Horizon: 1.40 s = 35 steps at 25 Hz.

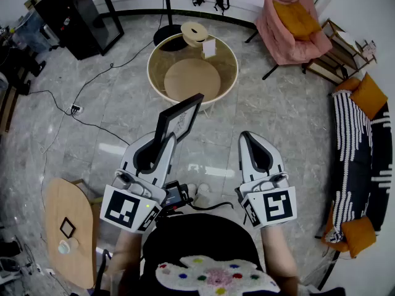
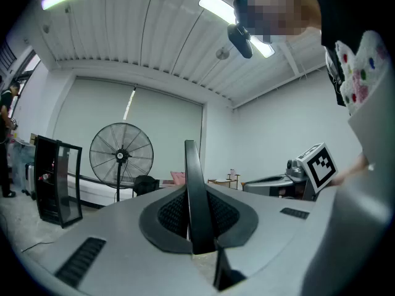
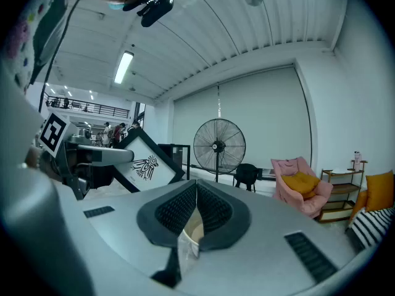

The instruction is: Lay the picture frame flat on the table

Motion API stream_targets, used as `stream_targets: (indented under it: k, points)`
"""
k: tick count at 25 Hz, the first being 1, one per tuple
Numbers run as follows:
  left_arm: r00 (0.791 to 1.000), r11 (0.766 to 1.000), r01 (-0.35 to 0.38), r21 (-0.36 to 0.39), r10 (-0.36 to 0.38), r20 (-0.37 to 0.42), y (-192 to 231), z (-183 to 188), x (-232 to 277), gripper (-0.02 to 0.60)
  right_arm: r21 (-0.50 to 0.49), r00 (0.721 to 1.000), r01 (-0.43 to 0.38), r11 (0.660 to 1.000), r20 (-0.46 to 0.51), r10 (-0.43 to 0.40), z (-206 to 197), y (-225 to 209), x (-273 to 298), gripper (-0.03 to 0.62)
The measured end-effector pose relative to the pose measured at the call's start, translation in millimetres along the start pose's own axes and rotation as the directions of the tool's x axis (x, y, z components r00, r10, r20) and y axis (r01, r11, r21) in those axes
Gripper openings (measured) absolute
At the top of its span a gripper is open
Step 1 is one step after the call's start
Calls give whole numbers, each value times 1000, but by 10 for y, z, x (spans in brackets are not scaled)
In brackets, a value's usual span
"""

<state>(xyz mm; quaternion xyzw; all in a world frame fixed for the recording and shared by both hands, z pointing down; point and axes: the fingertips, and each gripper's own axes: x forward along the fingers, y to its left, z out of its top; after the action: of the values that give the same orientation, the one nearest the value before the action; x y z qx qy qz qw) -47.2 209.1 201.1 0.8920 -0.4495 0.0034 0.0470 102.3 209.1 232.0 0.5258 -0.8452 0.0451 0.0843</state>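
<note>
The black-rimmed picture frame (image 1: 178, 121) holds a white sheet printed with a black insect-like drawing, clearest in the right gripper view, where no lettering on it is legible. The cubes on the tools carry black-and-white square markers, one on the left (image 1: 128, 208) and one on the right (image 1: 276, 205), and these show patterns only. The left tool (image 1: 163, 142) has its jaws drawn narrow and clamped on the lower edge of the frame; in the left gripper view the frame stands edge-on and upright between the two ribbed black pads (image 2: 170, 213), which press it from both sides. From the head view the frame is held up in the air, tilted, over the grey marble floor (image 1: 105, 122), between the person and the round pale-wood tabletop with a raised rim (image 1: 150, 73), and well apart from that tabletop. The right tool (image 1: 249, 135) is beside the left one, apart from the frame, its jaws brought fully together with nothing between them. A small white card (image 1: 208, 47) stands on the far side of the round tabletop. At lower left a second, curved light-wood tabletop (image 1: 55, 202) carries a small dark square frame (image 1: 67, 228)
</note>
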Motion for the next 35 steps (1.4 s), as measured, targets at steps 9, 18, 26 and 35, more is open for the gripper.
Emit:
stream_targets:
  k: [9,18,26,35]
  points:
    - [1000,1000,7,-3,-7,1,21,-30,28,46,-3,1000,3,1000,-5,-3,-34,10,24,34]
    - [1000,1000,17,1,-17,1,31,-28,20,46,73,999,39,997,21,-41,-13,-62,1,34]
    - [1000,1000,23,0,-23,12,100,21,-15,46,64,999,45,997,19,-46,27,-1,38,34]
    - [999,999,34,-4,-34,27,238,63,-202,44,44,998,61,997,25,-62,72,214,18,34]
